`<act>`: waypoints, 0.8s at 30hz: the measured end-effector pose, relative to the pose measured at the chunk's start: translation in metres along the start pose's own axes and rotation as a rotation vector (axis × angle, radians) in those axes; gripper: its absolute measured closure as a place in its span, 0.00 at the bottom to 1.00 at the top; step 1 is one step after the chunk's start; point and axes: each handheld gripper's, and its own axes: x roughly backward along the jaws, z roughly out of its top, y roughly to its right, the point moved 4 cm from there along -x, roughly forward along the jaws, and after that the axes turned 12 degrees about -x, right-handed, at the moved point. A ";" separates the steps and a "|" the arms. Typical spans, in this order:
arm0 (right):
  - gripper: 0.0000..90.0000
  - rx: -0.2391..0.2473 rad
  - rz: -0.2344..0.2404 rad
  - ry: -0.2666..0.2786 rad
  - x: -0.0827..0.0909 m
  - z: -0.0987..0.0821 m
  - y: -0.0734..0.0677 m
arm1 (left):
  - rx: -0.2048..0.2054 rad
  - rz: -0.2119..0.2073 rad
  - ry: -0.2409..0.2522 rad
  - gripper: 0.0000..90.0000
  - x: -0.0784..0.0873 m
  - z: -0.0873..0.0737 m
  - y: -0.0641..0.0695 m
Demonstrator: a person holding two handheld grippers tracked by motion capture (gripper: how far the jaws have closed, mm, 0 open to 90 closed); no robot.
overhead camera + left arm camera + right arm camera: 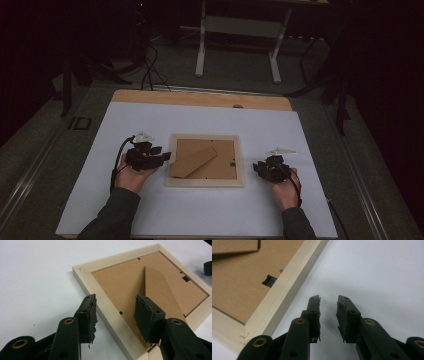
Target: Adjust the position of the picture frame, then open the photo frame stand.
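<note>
A picture frame (205, 160) of pale, smooth wood lies face down in the middle of the white table (200, 215). Its back is a brown fibreboard panel with a folded stand (160, 287) and small black clips (270, 280). The left claw (115, 312) stands open, with its black, rough-padded jaws astride the frame's left rail, and the pads do not press on it. The right claw (329, 315) is just beside the frame's right rail, over the bare table, partly open and holding nothing.
</note>
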 end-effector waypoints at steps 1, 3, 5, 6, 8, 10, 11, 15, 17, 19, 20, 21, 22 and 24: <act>0.79 0.001 -0.003 -0.002 0.000 -0.001 0.001 | -0.003 -0.001 0.003 0.60 0.000 0.001 0.000; 0.78 -0.005 -0.003 -0.002 0.001 -0.002 0.002 | -0.007 -0.003 0.010 0.60 0.000 0.003 0.001; 0.78 -0.007 -0.001 -0.002 0.001 -0.002 0.003 | -0.014 0.005 0.017 0.60 0.000 0.006 0.002; 0.77 -0.007 -0.001 -0.002 0.001 -0.002 0.003 | -0.019 0.004 0.021 0.60 0.000 0.007 0.003; 0.77 -0.007 0.000 -0.002 0.001 -0.002 0.003 | -0.028 -0.006 0.023 0.62 0.000 0.011 0.005; 0.76 -0.005 -0.001 0.000 0.002 -0.002 0.002 | -0.025 -0.021 0.026 0.61 -0.002 0.017 0.007; 0.76 -0.005 -0.001 0.000 0.002 -0.002 0.002 | -0.025 -0.021 0.026 0.59 -0.002 0.017 0.007; 0.75 -0.004 0.004 0.003 0.003 -0.002 0.002 | -0.025 -0.036 0.021 0.57 -0.005 0.024 0.009; 0.74 -0.009 0.009 0.006 0.003 -0.002 0.002 | -0.022 -0.042 0.017 0.57 -0.006 0.027 0.009; 0.74 -0.011 0.012 0.007 0.004 -0.002 0.002 | -0.014 -0.061 0.012 0.56 -0.009 0.030 0.010; 0.73 -0.012 0.014 0.011 0.005 -0.002 0.002 | -0.018 -0.067 0.004 0.55 -0.012 0.032 0.012; 0.73 -0.012 0.014 0.011 0.005 -0.002 0.002 | -0.018 -0.067 0.004 0.54 -0.012 0.032 0.012; 0.73 -0.014 0.018 0.012 0.006 -0.002 0.002 | -0.032 -0.071 -0.007 0.53 -0.015 0.035 0.014; 0.73 -0.015 0.020 0.012 0.006 -0.002 0.002 | -0.035 -0.070 -0.010 0.50 -0.016 0.036 0.014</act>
